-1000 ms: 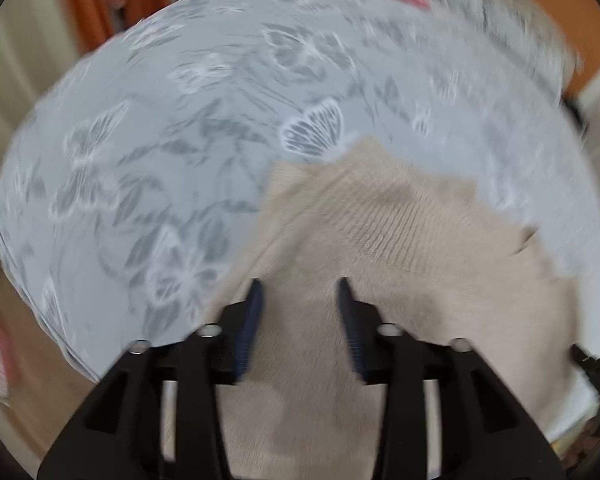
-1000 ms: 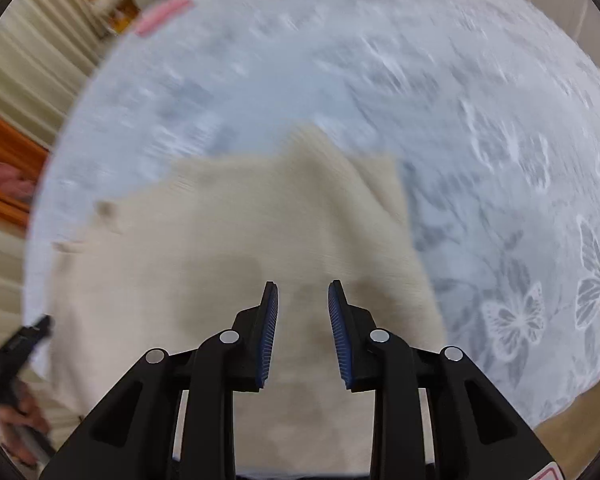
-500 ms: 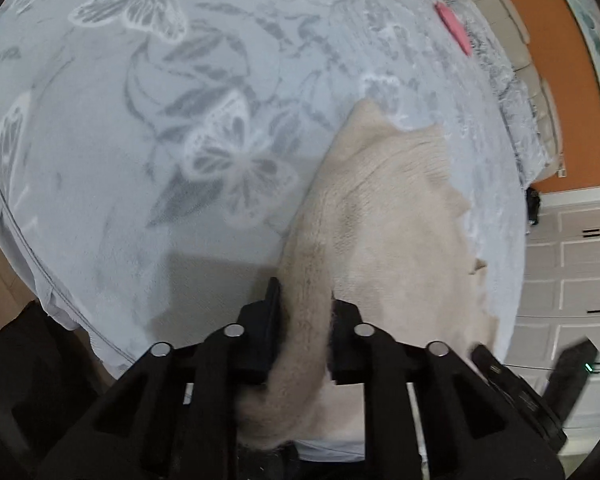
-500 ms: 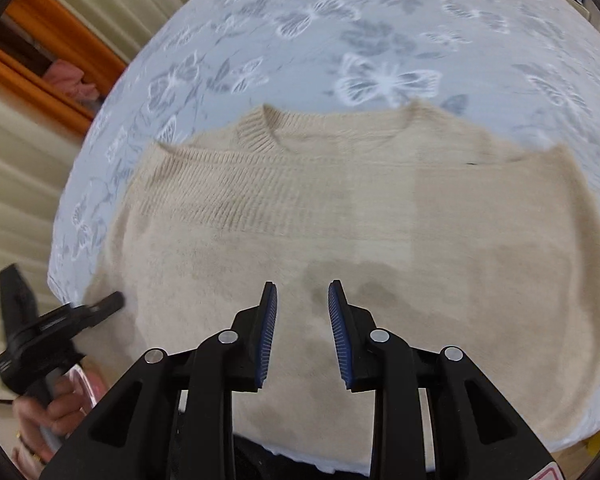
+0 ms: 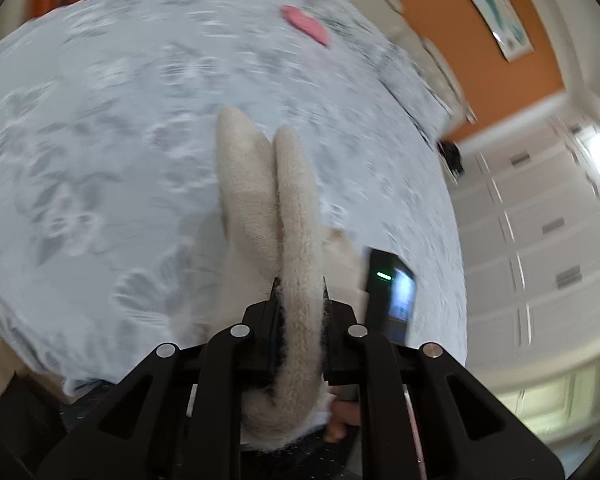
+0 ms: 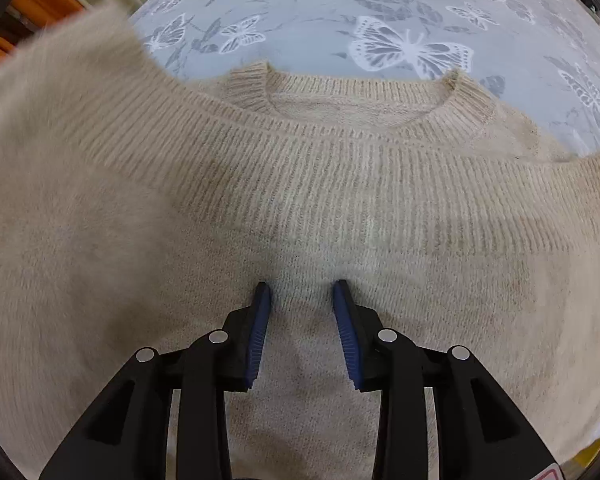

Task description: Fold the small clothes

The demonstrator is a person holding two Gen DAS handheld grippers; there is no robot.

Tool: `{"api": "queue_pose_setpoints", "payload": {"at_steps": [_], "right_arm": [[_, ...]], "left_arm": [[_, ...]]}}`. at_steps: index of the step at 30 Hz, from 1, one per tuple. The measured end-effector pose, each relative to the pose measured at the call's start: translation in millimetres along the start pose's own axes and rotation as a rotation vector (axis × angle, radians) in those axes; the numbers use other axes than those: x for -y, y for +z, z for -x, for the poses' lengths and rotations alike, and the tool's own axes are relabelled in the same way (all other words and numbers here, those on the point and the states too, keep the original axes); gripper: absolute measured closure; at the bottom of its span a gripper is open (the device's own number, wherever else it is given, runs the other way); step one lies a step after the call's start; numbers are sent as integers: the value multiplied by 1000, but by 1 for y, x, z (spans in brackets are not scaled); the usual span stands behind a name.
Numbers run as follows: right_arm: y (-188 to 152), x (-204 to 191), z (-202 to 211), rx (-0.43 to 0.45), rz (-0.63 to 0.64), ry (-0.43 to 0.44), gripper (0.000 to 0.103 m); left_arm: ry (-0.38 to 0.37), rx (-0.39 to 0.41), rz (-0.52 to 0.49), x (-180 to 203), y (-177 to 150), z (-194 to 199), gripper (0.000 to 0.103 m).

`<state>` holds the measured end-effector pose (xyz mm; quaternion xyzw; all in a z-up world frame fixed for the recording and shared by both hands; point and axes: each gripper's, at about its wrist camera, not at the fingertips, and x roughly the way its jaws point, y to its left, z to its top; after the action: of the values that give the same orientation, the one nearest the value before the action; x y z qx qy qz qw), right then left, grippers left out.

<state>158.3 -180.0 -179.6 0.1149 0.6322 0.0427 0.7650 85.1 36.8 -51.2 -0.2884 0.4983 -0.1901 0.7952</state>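
A beige knit sweater (image 6: 340, 184) lies flat on a grey butterfly-print bedspread (image 6: 412, 8), collar at the far side. My left gripper (image 5: 300, 292) is shut on the sweater's edge (image 5: 296, 208) and holds that fold lifted above the bed. In the right wrist view this lifted part shows as a blurred flap at the left (image 6: 60, 92). My right gripper (image 6: 302, 292) is open, its blue pads low over the middle of the sweater's body, with nothing between them.
A pink item (image 5: 304, 28) lies far back on the bedspread (image 5: 100, 120). Pillows and an orange wall stand beyond. White cabinets (image 5: 540, 220) are at the right. The other gripper's body (image 5: 392, 288) shows close at the right.
My left gripper closed on the sweater's left edge and lifted it up and over toward the middle. My right gripper moved in lower over the sweater's body and stayed open.
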Motion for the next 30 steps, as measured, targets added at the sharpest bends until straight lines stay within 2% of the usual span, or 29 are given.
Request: {"api": "queue_pose_setpoints", "payload": {"at_steps": [5,7,13,18,21,23,24,26,30], "right_arm": [[-7,28,21,20,-60,123,67],[-19,49,41,75,-84,110,57],[-93,163,114,228,-281,55,56],[-136,217,140,258,-395,50,54],[-135,227,139,248,-411,76,48],[-132,225,142,250,-404,105,41],[-126,222,142,253,-397,139,36],[-119,213,144,263,-376,186,27],[-91,185,135,233,-340,283,23]], "left_arm": [[9,-55,-108,51,-14,-32,90],[16,-70,-124,61,-17,-41,90],[41,-140,-198,101,-40,-80,95],[130,-259,-263,120,-76,-145,92],[211,-304,-259,116,-98,-164,75],[175,-259,-263,117,-105,-147,53],[161,-233,-283,119,-107,-136,48],[164,-171,-326,119,-108,-107,29],[188,-85,-388,111,-105,-60,26]]}}
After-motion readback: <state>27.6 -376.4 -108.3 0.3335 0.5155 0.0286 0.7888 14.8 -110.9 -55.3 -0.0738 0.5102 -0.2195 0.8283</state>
